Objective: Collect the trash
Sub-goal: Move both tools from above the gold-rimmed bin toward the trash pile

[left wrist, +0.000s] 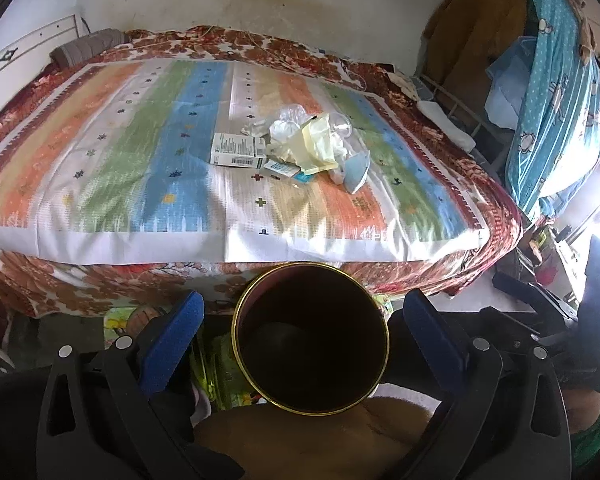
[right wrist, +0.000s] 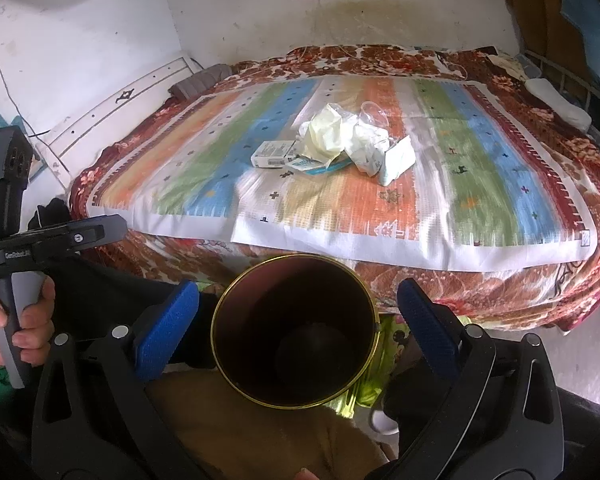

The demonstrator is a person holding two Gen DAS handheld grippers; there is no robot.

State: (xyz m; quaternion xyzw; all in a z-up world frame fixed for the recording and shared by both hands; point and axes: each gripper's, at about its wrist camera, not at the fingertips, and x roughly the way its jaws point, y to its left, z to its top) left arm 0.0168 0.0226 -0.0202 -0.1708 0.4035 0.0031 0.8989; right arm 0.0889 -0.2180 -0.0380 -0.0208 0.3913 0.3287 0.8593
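A pile of trash lies mid-bed on the striped sheet: a white carton (left wrist: 238,150) (right wrist: 273,153), crumpled yellowish paper (left wrist: 314,146) (right wrist: 327,136), a blue face mask (left wrist: 358,176) (right wrist: 398,160), clear plastic (left wrist: 342,123) (right wrist: 374,112) and small wrappers (left wrist: 280,168) (right wrist: 302,165). A dark round bin with a gold rim (left wrist: 312,344) (right wrist: 296,332) stands below the bed's near edge. My left gripper (left wrist: 302,320) is open and empty above the bin. My right gripper (right wrist: 298,308) is open and empty, also above it. The left gripper's body shows at left in the right wrist view (right wrist: 40,236).
The bed (left wrist: 100,276) fills the room's middle, with a floral blanket under the striped sheet (left wrist: 140,140). A white headboard (right wrist: 112,108) is at left. Hanging clothes (left wrist: 556,92) and a rack crowd the right side. A brown cushion (left wrist: 312,440) lies beside the bin.
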